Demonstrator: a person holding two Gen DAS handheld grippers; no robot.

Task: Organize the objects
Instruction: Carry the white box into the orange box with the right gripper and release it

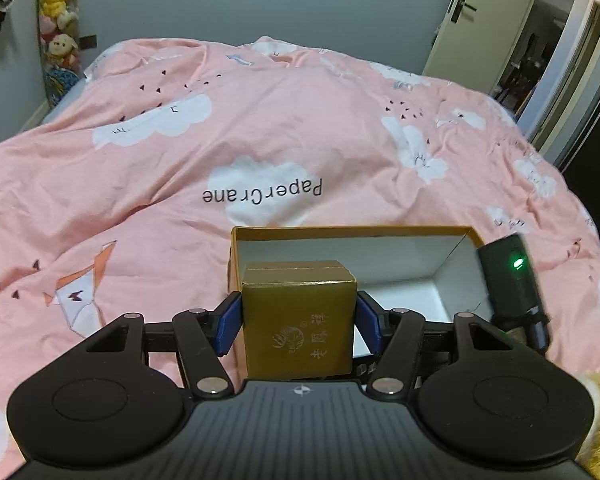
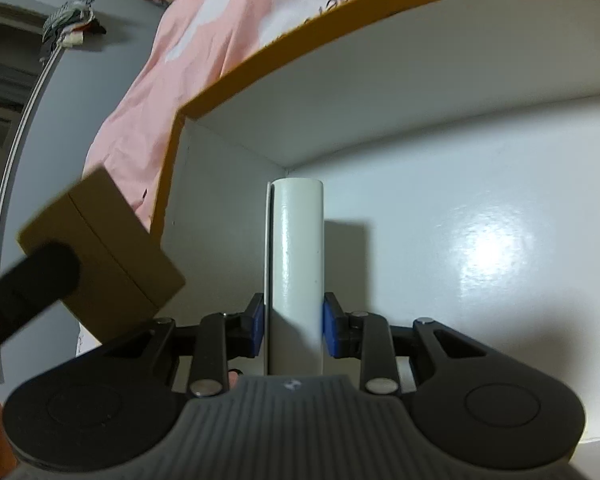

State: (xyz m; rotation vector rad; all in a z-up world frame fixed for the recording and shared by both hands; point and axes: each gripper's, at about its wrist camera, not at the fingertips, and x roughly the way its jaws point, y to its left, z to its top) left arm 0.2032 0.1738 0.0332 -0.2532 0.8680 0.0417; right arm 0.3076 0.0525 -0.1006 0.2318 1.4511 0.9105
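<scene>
over the open tray point(image 1: 452, 236), left gripper point(image 1: 299, 322) clamps a gold box point(image 1: 300, 320); right gripper point(image 2: 294, 330) clamps a white tube point(image 2: 296, 264).

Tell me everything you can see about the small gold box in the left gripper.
The small gold box is a squat cardboard-looking carton, matte gold-brown, with a seamed top flap and a pale emblem with printed characters on its near face. It is closed and looks undamaged. The left gripper clamps it by two opposite sides with its blue pads, holding it upright at the near left edge of the open tray box on the pink bedspread.
</scene>
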